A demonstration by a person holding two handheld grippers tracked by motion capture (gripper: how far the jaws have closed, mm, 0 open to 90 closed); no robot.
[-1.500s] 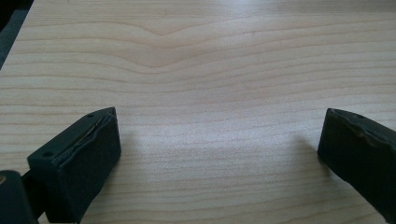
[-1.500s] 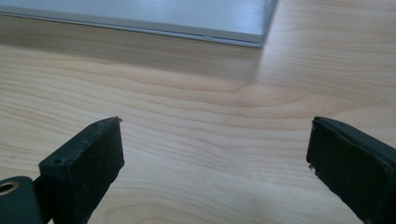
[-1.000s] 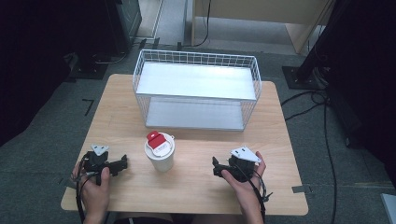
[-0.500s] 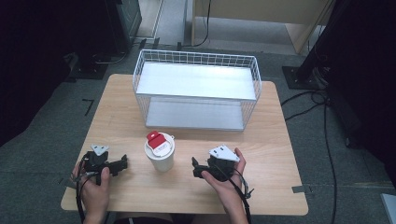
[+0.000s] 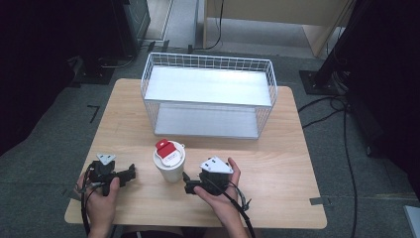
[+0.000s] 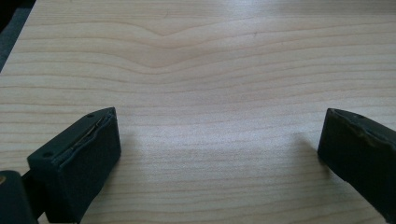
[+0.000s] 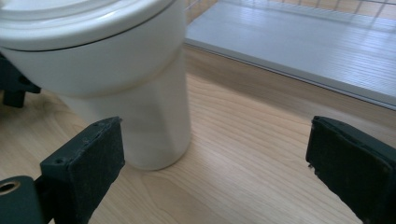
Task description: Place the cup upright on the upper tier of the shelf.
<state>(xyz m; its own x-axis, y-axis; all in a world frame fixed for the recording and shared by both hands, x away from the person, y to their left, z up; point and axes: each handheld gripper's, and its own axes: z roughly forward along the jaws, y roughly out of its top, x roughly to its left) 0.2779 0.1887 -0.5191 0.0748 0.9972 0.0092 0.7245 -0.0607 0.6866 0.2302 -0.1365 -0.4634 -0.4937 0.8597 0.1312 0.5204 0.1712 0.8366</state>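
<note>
A white paper cup (image 5: 169,168) with a white lid and a red label stands upright on the wooden table (image 5: 277,148), near its front edge. My right gripper (image 5: 190,186) is open just right of the cup, jaws pointing left at it. In the right gripper view the cup (image 7: 135,93) stands close ahead, before the left jaw and outside the gap, and the gripper (image 7: 215,128) holds nothing. Left of the cup, my left gripper (image 5: 131,173) rests low on the table. Its jaws stand wide apart over bare wood, so this gripper (image 6: 219,119) is open too.
A white wire basket (image 5: 208,94) with a lower shelf and a flat top stands at the back middle of the table; its shelf edge (image 7: 299,42) lies behind the cup. Dark stands and cables sit on the floor around the table.
My right gripper has slid left across the table, from the right side to just beside the cup. The left gripper and the cup have stayed put.
</note>
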